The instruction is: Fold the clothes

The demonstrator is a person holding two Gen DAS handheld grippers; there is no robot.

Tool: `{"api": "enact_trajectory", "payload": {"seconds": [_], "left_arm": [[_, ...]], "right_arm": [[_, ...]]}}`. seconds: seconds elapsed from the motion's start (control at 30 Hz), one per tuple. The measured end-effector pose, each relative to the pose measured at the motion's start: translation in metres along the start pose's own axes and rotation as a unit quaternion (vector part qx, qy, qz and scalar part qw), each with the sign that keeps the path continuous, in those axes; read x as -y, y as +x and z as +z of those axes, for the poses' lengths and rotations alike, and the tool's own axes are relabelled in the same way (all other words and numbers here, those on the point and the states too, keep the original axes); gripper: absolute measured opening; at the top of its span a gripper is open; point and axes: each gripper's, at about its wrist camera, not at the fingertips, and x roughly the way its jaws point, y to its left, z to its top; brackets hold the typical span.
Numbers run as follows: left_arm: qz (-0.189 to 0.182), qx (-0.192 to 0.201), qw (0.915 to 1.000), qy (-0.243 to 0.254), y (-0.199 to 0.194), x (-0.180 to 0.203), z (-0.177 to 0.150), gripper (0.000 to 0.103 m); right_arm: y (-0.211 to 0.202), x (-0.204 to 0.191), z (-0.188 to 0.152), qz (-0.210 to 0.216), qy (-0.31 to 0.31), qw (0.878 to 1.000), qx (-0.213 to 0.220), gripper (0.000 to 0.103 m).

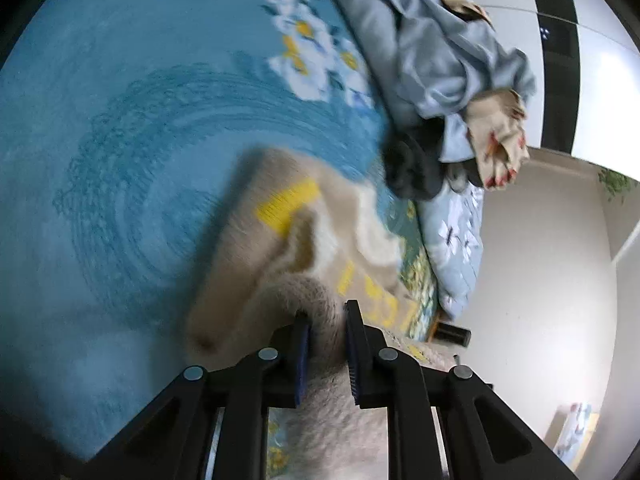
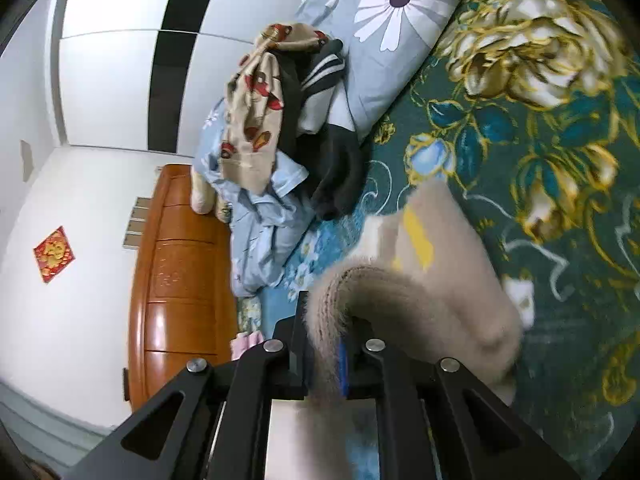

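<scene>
A fuzzy beige sweater with yellow and white patches hangs over the blue bedspread, blurred by motion. My left gripper is shut on a fold of the sweater. In the right wrist view the same sweater hangs over the dark green floral blanket. My right gripper is shut on its ribbed edge. Both grippers hold the sweater lifted off the bed.
A pile of clothes lies at the bed's head: a light blue shirt, a beige red-patterned cloth, dark garments. A flowered pillow lies behind. A wooden headboard and white walls border the bed.
</scene>
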Motion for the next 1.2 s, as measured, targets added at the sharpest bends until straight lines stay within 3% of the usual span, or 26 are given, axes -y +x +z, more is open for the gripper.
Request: {"api": "enact_trajectory", "payload": {"seconds": [0.13,0.2,0.3,0.33,0.43,0.57,0.73,0.83,1.03,1.2], "left_arm": [[-0.032,0.009,0.9994,0.007,0.002,0.002,0.011,0.036],[-0.070,0.004,0.9975,-0.008,0.007,0.002,0.014,0.051],[-0.136,-0.008,0.9900,-0.039,0.006,-0.003,0.020,0.060],[-0.135,-0.017,0.9901,-0.037,0.009,-0.002,0.020,0.062],[-0.081,-0.056,0.9951,-0.004,0.025,0.006,0.015,0.062],[-0.047,-0.093,0.9932,0.052,0.036,0.022,-0.002,0.062],[-0.049,-0.145,0.9845,0.086,0.039,0.034,-0.019,0.063],[-0.051,-0.174,0.9757,0.122,0.038,0.047,-0.033,0.063],[-0.031,-0.214,0.9613,0.170,0.012,0.061,-0.074,0.064],[-0.018,-0.238,0.9508,0.198,0.000,0.065,-0.105,0.064]], "right_arm": [[0.020,0.009,0.019,-0.029,0.031,0.999,0.011,0.015],[0.026,0.017,0.025,-0.027,0.055,0.998,0.017,0.019],[0.031,0.024,0.033,-0.025,0.076,0.996,0.025,0.027],[0.032,0.025,0.034,-0.027,0.079,0.996,0.026,0.028],[0.035,0.025,0.034,-0.039,0.075,0.996,0.007,0.028],[0.023,0.022,0.028,-0.053,0.056,0.997,-0.015,0.028],[0.002,0.012,0.013,-0.074,0.011,0.996,-0.042,0.027],[-0.009,0.003,0.001,-0.086,-0.017,0.994,-0.062,0.014],[-0.038,-0.011,-0.019,-0.104,-0.050,0.990,-0.084,0.012],[-0.050,-0.007,-0.028,-0.107,-0.042,0.990,-0.080,0.012]]}}
